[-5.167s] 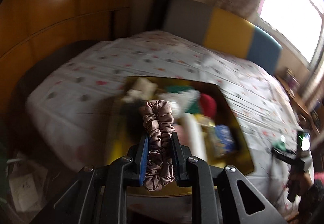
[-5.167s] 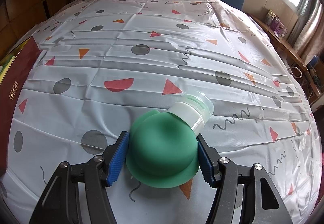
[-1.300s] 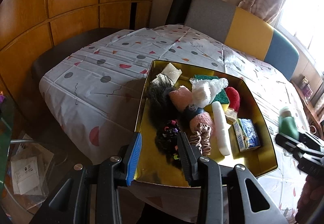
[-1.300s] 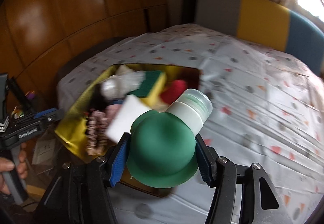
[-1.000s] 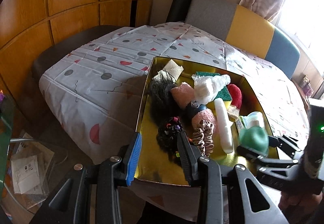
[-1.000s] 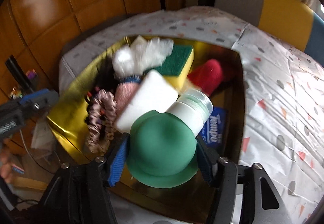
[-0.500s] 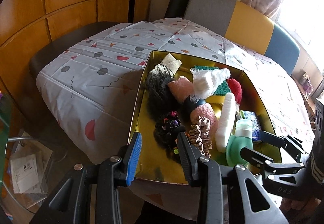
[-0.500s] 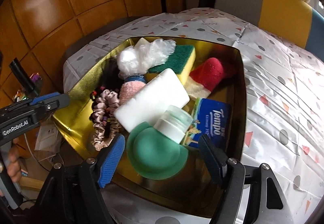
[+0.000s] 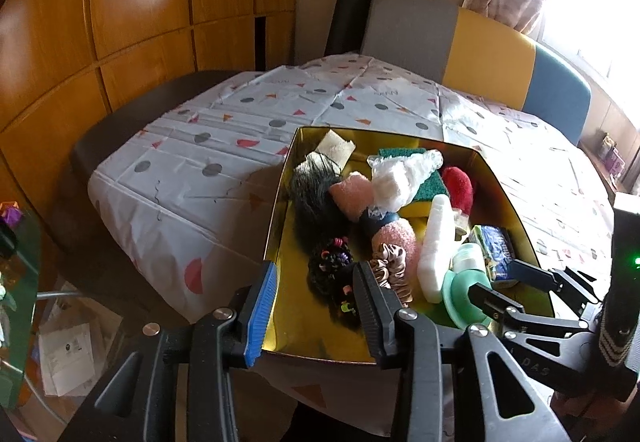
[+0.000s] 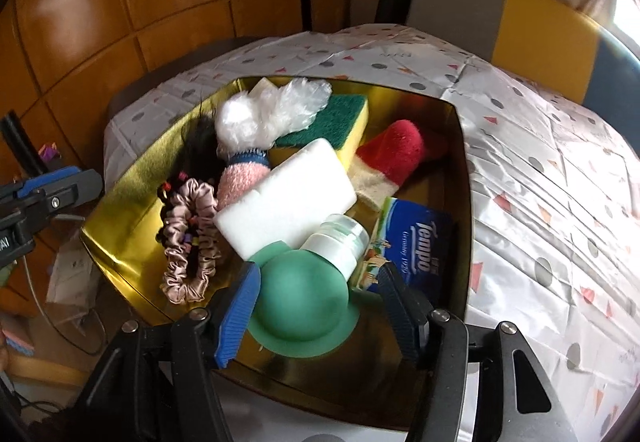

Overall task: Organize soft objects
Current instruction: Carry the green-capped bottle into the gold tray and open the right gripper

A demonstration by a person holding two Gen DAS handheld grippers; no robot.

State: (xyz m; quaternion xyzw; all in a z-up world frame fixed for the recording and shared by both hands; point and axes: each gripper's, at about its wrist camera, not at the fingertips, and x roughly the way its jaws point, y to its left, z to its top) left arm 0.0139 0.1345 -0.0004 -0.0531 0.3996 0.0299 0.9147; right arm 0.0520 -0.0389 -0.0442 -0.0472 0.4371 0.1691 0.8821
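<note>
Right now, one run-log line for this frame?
stage: green bottle lying in gold tray | right gripper: jaws closing, bottle between, pads off it | left gripper: opening, empty, over tray edge

Left gripper (image 9: 312,306) tilted steeply down over the near left corner of the gold tray (image 9: 280,210); jaws opening, nothing between them. Right gripper (image 10: 316,306) tilted steeply down over the tray's near right part; jaws closing with the green bottle (image 10: 304,302) between them, left pad at its side, right pad clear.
</note>
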